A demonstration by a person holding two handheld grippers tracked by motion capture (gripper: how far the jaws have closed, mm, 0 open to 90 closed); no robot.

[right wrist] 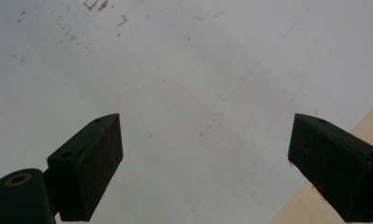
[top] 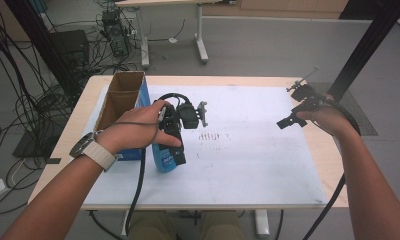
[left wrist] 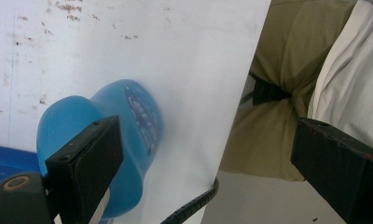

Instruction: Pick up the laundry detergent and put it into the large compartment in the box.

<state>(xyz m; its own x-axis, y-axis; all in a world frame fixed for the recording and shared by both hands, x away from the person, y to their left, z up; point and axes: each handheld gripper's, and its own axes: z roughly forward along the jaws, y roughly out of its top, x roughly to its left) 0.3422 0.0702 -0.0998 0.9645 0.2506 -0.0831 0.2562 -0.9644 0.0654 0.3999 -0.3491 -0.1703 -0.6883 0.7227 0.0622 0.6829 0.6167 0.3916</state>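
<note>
A translucent blue bottle [top: 163,161] stands on the white sheet [top: 258,160] beside a blue carton. My left gripper [top: 176,150] hangs over it, pointing down and back toward the person. In the left gripper view the jaws of my left gripper [left wrist: 208,135] stand wide apart. The blue bottle [left wrist: 124,135] lies beyond the left pad [left wrist: 93,163], and nothing is pressed between the pads. My right gripper [top: 294,107] hovers over the sheet's right edge. In the right gripper view my right gripper [right wrist: 205,126] is open above bare white sheet [right wrist: 175,70].
An open-topped blue carton [top: 122,100] with cardboard flaps stands at the table's left, touching the left hand. The wooden table edge [top: 333,165] borders the sheet. The person's lap [left wrist: 278,56] shows past the sheet's near edge. Cables and equipment lie on the floor beyond.
</note>
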